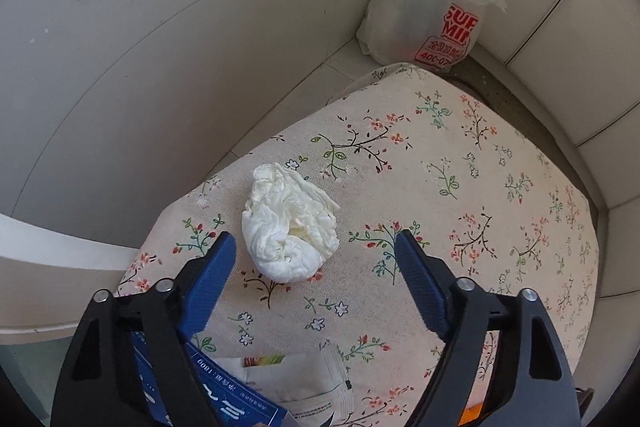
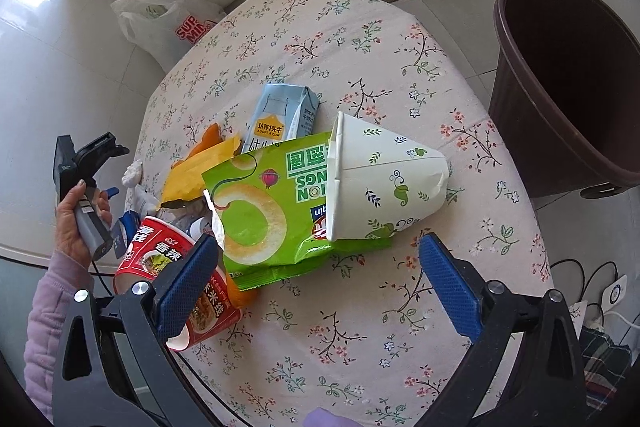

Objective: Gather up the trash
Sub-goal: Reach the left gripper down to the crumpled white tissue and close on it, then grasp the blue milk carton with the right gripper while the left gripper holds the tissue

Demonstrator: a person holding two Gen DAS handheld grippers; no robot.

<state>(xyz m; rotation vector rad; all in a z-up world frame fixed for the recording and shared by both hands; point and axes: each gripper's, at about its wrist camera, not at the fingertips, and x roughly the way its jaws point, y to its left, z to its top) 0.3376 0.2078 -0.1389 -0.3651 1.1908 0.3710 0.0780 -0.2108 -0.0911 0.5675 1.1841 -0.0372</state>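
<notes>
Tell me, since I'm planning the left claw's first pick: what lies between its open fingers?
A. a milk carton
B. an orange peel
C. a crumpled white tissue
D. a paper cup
C: the crumpled white tissue lies on the floral tablecloth between the left claw's open fingers.

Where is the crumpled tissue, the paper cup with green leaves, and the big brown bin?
crumpled tissue (image 1: 289, 223): left wrist view, middle of the wad.
paper cup (image 2: 390, 179): right wrist view, its side wall; it lies tipped over.
brown bin (image 2: 516, 115): right wrist view, its outer wall.
</notes>
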